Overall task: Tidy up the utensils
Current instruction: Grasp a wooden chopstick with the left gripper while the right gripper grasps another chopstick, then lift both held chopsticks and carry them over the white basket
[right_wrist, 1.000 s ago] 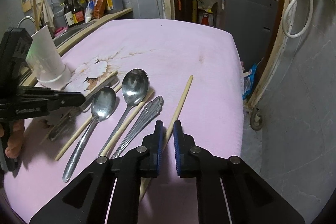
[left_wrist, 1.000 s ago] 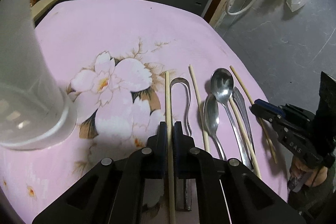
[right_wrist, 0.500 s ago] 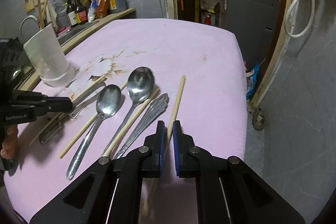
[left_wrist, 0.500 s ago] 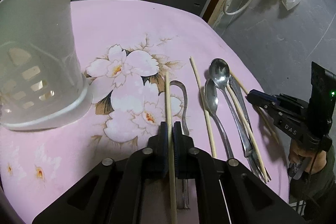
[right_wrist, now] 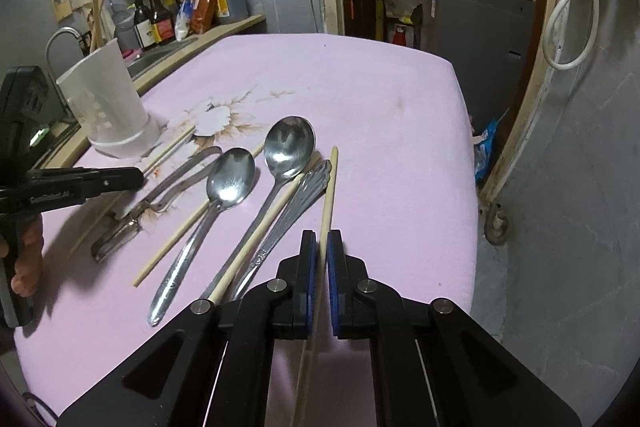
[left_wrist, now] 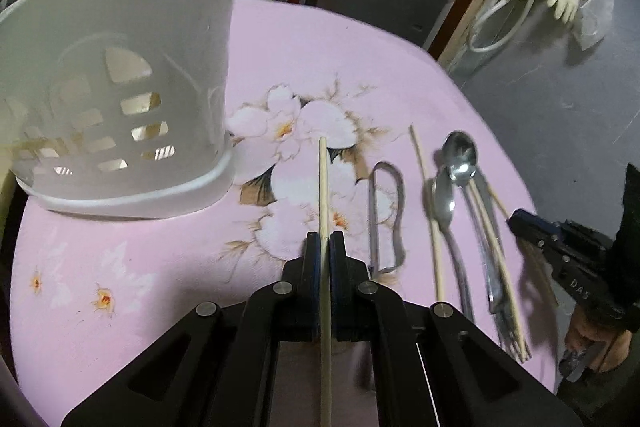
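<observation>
My left gripper [left_wrist: 324,247] is shut on a wooden chopstick [left_wrist: 323,187] and holds it above the pink cloth, its tip pointing toward the white slotted utensil holder [left_wrist: 120,99] at the left. My right gripper [right_wrist: 319,247] is shut on another chopstick [right_wrist: 329,195], lifted beside the row of utensils. On the cloth lie two spoons [right_wrist: 288,147] [right_wrist: 230,179], a fork handle [right_wrist: 296,203], two more chopsticks [right_wrist: 256,235] [right_wrist: 176,235] and metal tongs [right_wrist: 172,187]. The holder also shows in the right wrist view [right_wrist: 108,99].
The table [right_wrist: 380,107] has a pink flowered cloth; its right edge drops to a grey floor. A counter with bottles [right_wrist: 180,11] and a sink tap [right_wrist: 60,39] stands behind the holder. A dark cabinet [right_wrist: 480,27] is at the back.
My left gripper has lifted and pulled back with its chopstick, so the holder shows more fully. My right gripper has closed on its chopstick and raised it off the cloth.
</observation>
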Tool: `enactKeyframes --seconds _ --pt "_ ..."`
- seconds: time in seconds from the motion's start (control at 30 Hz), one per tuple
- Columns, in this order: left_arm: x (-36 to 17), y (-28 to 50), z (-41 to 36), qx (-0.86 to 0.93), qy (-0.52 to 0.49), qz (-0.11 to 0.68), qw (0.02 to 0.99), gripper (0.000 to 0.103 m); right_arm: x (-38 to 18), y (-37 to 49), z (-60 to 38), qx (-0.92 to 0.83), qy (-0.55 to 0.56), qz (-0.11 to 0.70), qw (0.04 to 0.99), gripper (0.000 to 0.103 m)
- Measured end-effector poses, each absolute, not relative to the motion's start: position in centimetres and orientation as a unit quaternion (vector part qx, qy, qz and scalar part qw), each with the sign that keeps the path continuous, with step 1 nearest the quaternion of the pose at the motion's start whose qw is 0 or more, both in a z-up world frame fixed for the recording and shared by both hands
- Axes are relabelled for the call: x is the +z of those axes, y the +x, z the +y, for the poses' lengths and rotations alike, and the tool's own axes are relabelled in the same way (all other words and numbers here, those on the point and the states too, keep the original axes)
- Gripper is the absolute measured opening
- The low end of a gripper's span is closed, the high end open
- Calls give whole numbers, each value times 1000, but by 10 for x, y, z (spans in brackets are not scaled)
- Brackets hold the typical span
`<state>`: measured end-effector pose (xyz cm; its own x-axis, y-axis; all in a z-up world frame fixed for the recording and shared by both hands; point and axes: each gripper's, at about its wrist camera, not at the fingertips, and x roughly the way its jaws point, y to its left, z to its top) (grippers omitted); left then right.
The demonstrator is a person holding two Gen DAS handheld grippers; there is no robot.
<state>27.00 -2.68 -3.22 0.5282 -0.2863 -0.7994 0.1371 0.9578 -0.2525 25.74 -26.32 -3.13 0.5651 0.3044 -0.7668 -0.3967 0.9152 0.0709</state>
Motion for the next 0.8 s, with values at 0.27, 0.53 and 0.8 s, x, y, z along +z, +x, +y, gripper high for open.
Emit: enactKeyframes --seconds 0.27,0.53,0.8 --pt "-30 281 -41 -117 -30 501 857 3 -34 282 -245 175 -109 453 868 11" --pt "-30 294 -52 -121 -9 521 845 3 -36 306 -244 169 -90 509 840 10" --pt "-29 281 -34 -126 -46 500 856 2 -25 289 -264 169 -7 492 854 3"
